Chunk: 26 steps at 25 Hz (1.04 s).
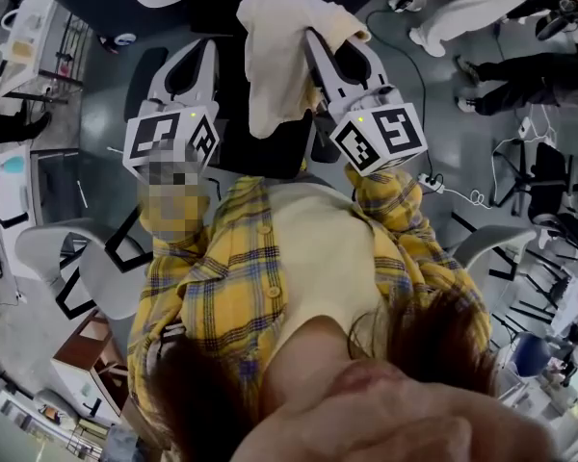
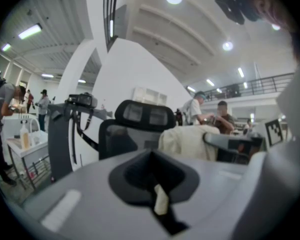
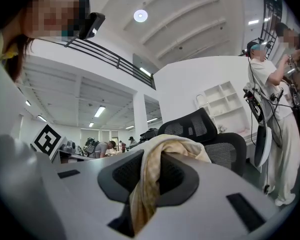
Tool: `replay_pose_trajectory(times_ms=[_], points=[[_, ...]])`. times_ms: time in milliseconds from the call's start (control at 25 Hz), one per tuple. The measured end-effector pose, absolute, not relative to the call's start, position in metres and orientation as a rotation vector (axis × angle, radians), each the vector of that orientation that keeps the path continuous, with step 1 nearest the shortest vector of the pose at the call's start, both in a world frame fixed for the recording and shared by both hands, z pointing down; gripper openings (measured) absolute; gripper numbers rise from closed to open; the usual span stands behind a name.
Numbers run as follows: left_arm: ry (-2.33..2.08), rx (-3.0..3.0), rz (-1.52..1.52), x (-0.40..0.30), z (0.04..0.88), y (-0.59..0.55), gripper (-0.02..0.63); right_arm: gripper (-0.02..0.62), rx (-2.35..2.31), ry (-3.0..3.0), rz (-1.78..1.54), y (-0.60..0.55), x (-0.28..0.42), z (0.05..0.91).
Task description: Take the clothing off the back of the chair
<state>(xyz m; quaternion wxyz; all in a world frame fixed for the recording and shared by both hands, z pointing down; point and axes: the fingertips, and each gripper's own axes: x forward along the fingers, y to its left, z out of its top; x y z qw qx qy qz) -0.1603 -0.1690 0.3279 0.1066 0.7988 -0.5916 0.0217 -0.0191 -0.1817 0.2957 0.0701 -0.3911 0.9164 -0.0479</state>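
Note:
A cream garment (image 1: 270, 56) hangs in folds from my right gripper (image 1: 332, 51), which is shut on it above the black office chair (image 1: 260, 147). In the right gripper view the cloth (image 3: 175, 146) runs down through the closed jaws of the right gripper (image 3: 150, 179), and the chair's mesh back (image 3: 200, 126) stands just behind. My left gripper (image 1: 193, 46) hovers beside the chair, apart from the cloth. Its jaws in the left gripper view (image 2: 152, 169) meet, with only a small pale scrap in the slit. From there the chair (image 2: 140, 129) and the garment (image 2: 187, 141) lie ahead.
A white chair (image 1: 96, 268) stands at the lower left. Cables and a power strip (image 1: 432, 183) lie on the floor to the right. People stand nearby, one in white (image 3: 270, 109) close to the chair's right. A counter with bottles (image 2: 22, 139) is at the left.

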Motion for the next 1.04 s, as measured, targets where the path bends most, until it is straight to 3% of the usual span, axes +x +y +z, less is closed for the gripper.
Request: replay_pose_trajectory(times_ms=[1040], points=[[-1.773,2.302,0.068,-0.167,0.335,-0.168,0.003,0.071,-1.114,2.812,-0.200,-0.179,-0.032,0.303]])
